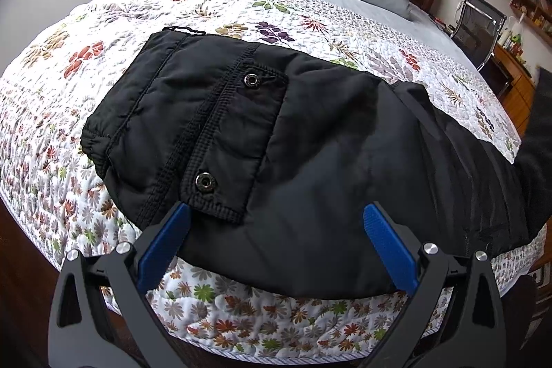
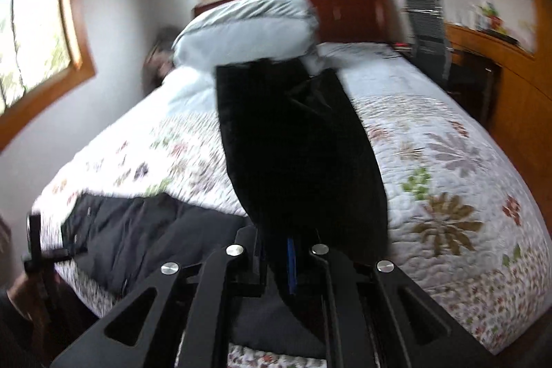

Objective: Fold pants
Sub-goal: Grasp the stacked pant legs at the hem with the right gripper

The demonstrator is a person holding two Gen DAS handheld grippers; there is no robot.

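Left tongs gape wide over the black pants on the bed; right tongs are clamped on a raised pant leg.

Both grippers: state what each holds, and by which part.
Right gripper: shut on the black pants' leg, lifted. Left gripper: open, holding nothing.

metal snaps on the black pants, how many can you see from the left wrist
2. One snap sits near the top of the pocket flap; the other snap is at the flap's lower corner, just above the left blue finger. More may be hidden under folds of the pants.
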